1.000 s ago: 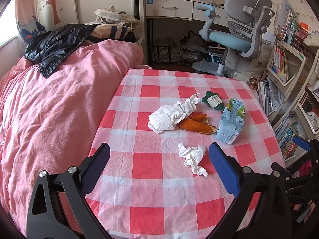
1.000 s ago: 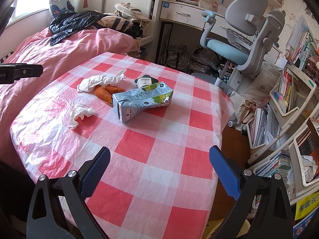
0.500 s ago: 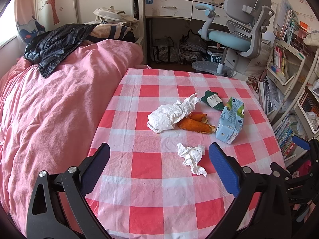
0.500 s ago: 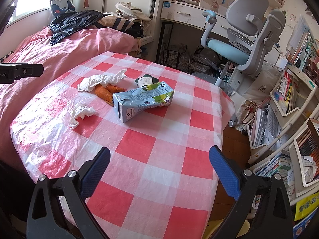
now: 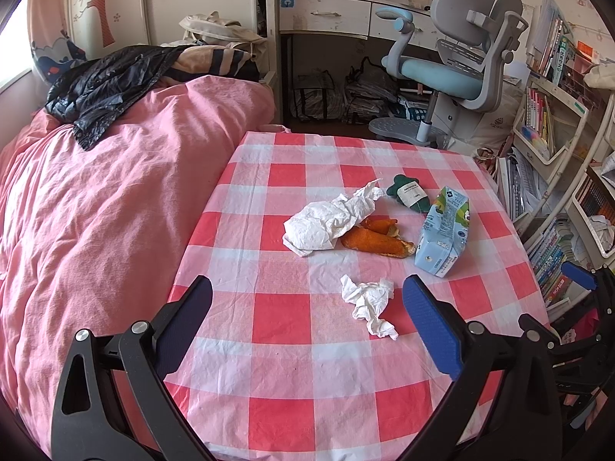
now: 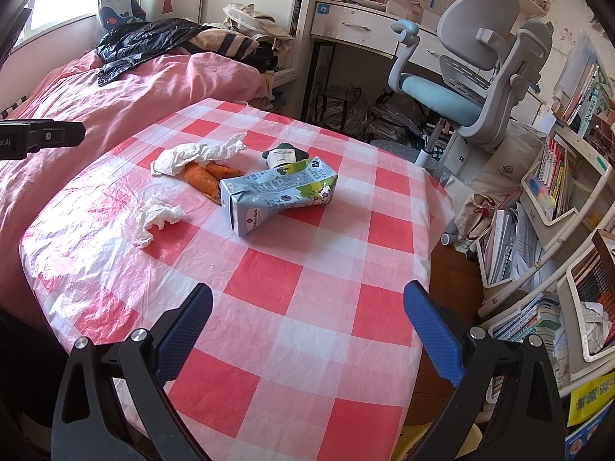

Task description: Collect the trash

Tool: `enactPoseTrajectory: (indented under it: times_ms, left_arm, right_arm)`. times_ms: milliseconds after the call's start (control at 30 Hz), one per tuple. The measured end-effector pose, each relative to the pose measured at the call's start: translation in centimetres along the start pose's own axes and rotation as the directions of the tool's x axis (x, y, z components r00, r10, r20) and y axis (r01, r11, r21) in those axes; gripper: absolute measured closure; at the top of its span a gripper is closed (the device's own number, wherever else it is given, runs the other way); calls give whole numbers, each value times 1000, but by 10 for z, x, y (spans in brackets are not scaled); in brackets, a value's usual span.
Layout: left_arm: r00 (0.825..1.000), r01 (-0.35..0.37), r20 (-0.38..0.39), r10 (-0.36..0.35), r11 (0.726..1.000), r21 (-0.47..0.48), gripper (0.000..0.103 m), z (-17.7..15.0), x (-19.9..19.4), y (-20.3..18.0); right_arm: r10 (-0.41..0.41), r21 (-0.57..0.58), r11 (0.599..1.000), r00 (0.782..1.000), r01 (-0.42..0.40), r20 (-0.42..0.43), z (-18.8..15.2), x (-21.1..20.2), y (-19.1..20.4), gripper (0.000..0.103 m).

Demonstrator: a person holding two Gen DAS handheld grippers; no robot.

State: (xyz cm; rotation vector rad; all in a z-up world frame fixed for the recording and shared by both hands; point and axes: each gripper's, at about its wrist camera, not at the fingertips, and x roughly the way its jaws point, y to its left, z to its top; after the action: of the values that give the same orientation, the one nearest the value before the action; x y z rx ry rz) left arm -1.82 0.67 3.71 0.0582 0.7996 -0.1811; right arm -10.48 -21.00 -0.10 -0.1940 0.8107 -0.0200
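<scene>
Both the left gripper [image 5: 305, 315] and the right gripper [image 6: 307, 319] hover spread wide and empty above the red-and-white checked tablecloth [image 5: 280, 315]. Just ahead of the left gripper lies a small crumpled white tissue [image 5: 369, 301]; beyond it sit a larger white tissue [image 5: 326, 223], orange peels [image 5: 374, 240] and a crushed blue carton [image 6: 276, 192].

The right gripper [image 6: 307, 307] hung wide open over the checked worktop [image 6: 346, 269], holding nothing. Ahead lay a crushed blue carton [image 6: 275, 196] on its side, orange peel [image 6: 203, 178] touching its near end, a long tissue [image 6: 196, 153] over the peel, and a small tissue wad [image 6: 155, 219] apart.
</scene>
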Motion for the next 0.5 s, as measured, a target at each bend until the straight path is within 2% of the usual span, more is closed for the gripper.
enactPoseTrajectory:
  times_ms: [500]
  left_arm:
    - [1000,-2,0,2,1000,-2,7,1,0,1]
  right_arm:
    - [0,-1,1000,1000,0,0,0,0,0,8]
